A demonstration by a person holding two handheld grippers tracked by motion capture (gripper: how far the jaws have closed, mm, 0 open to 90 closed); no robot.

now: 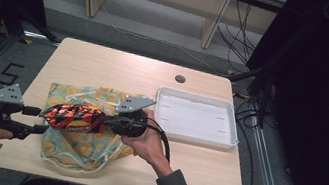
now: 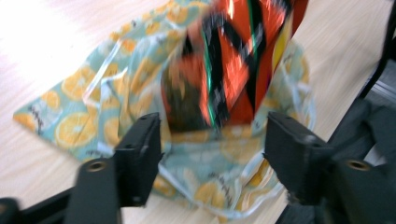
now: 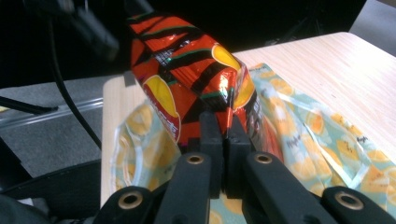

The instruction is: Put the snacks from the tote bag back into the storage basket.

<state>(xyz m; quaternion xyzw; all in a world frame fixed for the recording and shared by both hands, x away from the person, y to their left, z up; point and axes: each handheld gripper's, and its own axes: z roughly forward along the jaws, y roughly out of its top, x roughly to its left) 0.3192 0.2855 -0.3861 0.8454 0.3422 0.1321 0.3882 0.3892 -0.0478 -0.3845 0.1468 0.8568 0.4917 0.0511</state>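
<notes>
Your right gripper (image 3: 219,135) is clamped on the snack bag (image 1: 71,116), holding it above the orange-print bag (image 1: 73,145) on the tabletop (image 1: 106,65). Your left gripper (image 2: 210,144) gapes beside the snack bag's other end.

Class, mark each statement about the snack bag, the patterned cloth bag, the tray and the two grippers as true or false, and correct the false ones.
1. The right gripper is shut on the snack bag. True.
2. The left gripper is shut on it too. False: its fingers stand open.
3. The white tray holds the snack bag. False: the tray holds nothing.
4. The orange-print cloth bag lies on the table. True.
</notes>
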